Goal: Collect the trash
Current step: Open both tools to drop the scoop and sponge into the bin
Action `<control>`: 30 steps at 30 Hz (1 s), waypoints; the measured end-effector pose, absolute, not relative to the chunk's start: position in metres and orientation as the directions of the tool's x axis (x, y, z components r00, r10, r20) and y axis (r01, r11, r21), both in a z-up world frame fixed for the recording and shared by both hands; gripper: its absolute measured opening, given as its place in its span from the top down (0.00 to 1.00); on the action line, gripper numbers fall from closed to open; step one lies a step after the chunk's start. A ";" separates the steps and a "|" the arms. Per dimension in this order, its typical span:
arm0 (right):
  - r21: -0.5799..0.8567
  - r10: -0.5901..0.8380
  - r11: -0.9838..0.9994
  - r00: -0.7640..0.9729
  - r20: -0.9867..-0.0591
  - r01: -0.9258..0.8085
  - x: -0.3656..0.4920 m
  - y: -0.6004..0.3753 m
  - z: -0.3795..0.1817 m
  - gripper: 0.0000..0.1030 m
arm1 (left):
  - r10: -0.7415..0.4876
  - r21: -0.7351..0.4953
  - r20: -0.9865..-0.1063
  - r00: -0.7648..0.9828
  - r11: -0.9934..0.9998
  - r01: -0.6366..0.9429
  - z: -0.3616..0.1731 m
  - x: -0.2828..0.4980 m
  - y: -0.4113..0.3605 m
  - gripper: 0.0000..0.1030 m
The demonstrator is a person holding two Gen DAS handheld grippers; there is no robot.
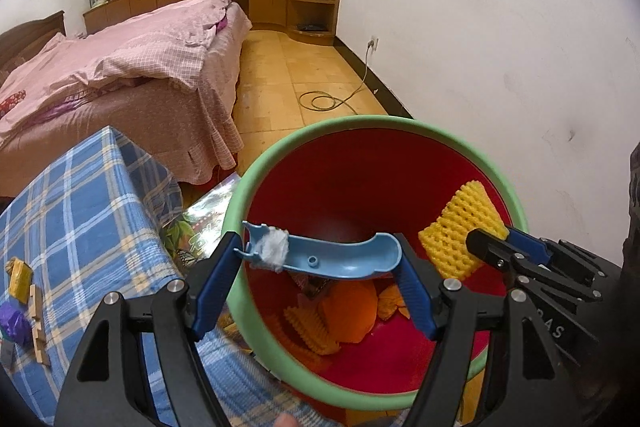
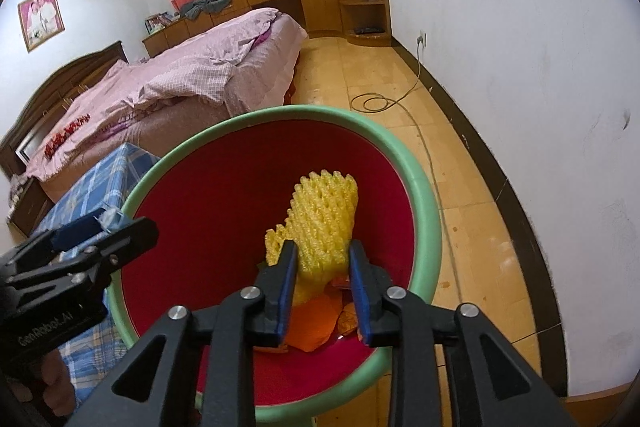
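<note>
Both pieces of trash are held above the open mouth of the bin (image 1: 240,187), a red pail with a green rim that stands on the floor just right of the counter (image 1: 80,211) with the blue checked cloth.

The left gripper (image 1: 320,263) has its jaws wide, and the curved blue plastic piece (image 1: 332,257) spans between them, gripped at its two ends. This piece looks stiff and light, with a smooth surface, so I think it could slip or turn if the hold is only at the tips. A small white wad (image 1: 274,251) sticks on its left end.

The right gripper (image 2: 322,283) has its jaws partly closed on the lower part of the yellow foam net (image 2: 320,215). The net is soft, very light and springy; it squeezes easily, and a hold at its lower middle, as here, seems good.

Inside the bin lie orange scraps (image 1: 348,311) and another yellow net.
</note>
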State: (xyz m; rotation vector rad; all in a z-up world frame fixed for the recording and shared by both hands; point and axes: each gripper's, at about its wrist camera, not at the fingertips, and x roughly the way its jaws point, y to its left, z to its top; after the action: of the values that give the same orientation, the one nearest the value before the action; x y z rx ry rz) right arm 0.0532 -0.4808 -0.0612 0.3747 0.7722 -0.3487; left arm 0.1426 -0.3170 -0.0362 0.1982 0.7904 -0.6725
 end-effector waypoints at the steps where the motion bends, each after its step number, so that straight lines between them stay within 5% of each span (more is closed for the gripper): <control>1: 0.209 -0.161 0.875 0.670 -0.724 0.437 0.052 -0.483 -0.061 0.64 | -0.485 -0.080 -0.709 0.512 0.777 0.625 -0.037 0.142 -0.318 0.28; 10: 0.251 -0.147 0.864 0.696 -0.703 0.436 0.046 -0.490 -0.055 0.49 | -0.492 -0.101 -0.691 0.529 0.791 0.604 -0.037 0.145 -0.314 0.22; 30: 0.293 -0.100 0.877 0.741 -0.664 0.381 0.027 -0.455 -0.026 0.48 | -0.448 -0.120 -0.694 0.563 0.844 0.523 -0.002 0.122 -0.247 0.22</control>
State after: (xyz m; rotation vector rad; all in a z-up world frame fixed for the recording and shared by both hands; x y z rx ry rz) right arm 0.0272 -0.4552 -0.0257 0.4330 0.6903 -0.2731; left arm 0.1218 -0.2475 -0.0016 0.1032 0.7862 -0.5728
